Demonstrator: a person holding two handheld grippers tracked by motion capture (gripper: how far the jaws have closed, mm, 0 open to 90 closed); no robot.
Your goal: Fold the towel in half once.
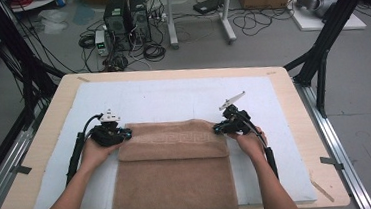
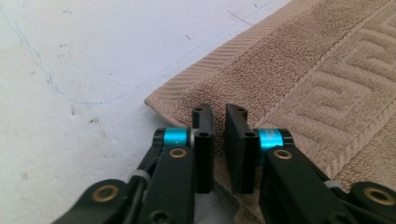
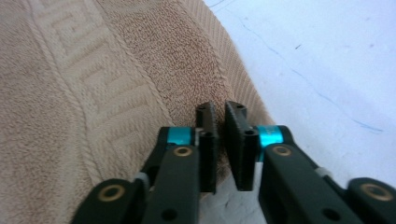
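Both forearms reach forward from the near side. The left gripper (image 1: pixel 123 134) and the right gripper (image 1: pixel 217 128) point inward toward each other, jaws almost closed, a narrow gap between them.

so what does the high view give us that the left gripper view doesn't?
High view alone: both hands, the right gripper, the whole folded towel hanging over the table's near edge, floor cables beyond. Left gripper view alone: the left gripper's jaws nearly shut, a thin gap between them, at the towel's corner; the woven key pattern; blue pen lines on the white sheet. Both: towel, white sheet, left gripper.
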